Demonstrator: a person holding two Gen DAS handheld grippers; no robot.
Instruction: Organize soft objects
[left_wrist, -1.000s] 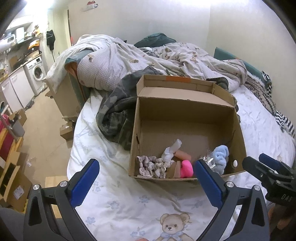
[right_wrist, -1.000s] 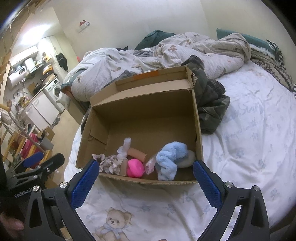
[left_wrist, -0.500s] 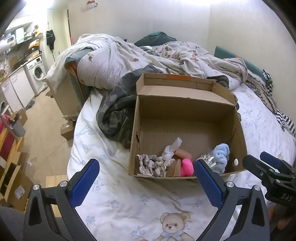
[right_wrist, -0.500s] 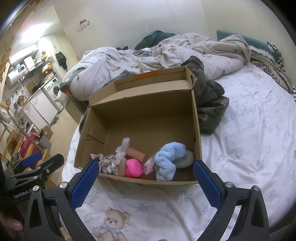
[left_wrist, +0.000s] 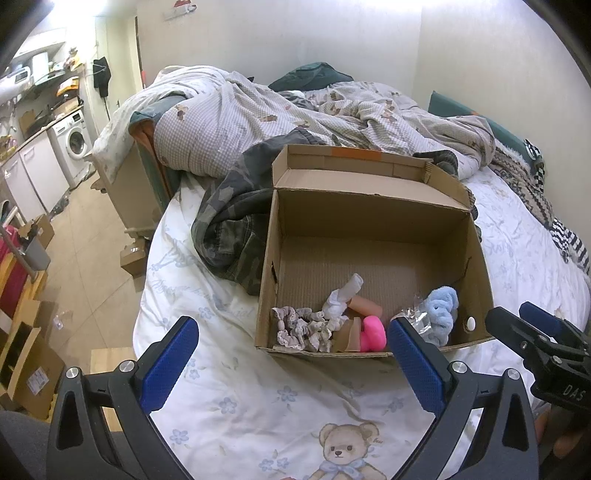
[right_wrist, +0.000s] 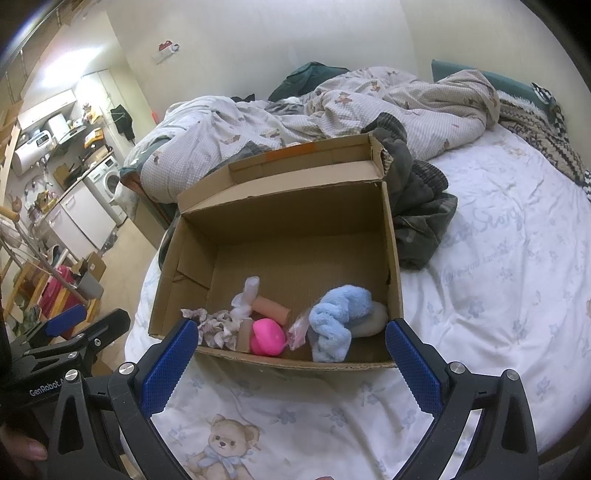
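An open cardboard box (left_wrist: 373, 206) (right_wrist: 288, 206) stands on the bed. Along its near wall lie a grey frilly scrunchie (left_wrist: 301, 328) (right_wrist: 214, 326), a white cloth piece (left_wrist: 341, 299) (right_wrist: 245, 299), a peach roll (left_wrist: 365, 306) (right_wrist: 271, 308), a pink ball (left_wrist: 373, 334) (right_wrist: 266, 336), a crinkly clear wrapper (left_wrist: 415, 319) (right_wrist: 299, 328) and a light blue plush cloth (left_wrist: 441, 310) (right_wrist: 338, 321). My left gripper (left_wrist: 291, 362) is open and empty, just in front of the box. My right gripper (right_wrist: 288, 363) is open and empty, also in front of the box.
The bed has a white teddy-print sheet (left_wrist: 280, 398) (right_wrist: 491, 280). A camouflage garment (left_wrist: 236, 229) (right_wrist: 417, 214) lies against the box. A rumpled checked duvet (left_wrist: 295, 118) is piled behind. The bed's edge drops to the floor (left_wrist: 85, 251) on the left, with boxes and appliances beyond.
Both grippers have drawn back slightly from the box, which sits a little farther up in each view. The objects in the box have not moved.
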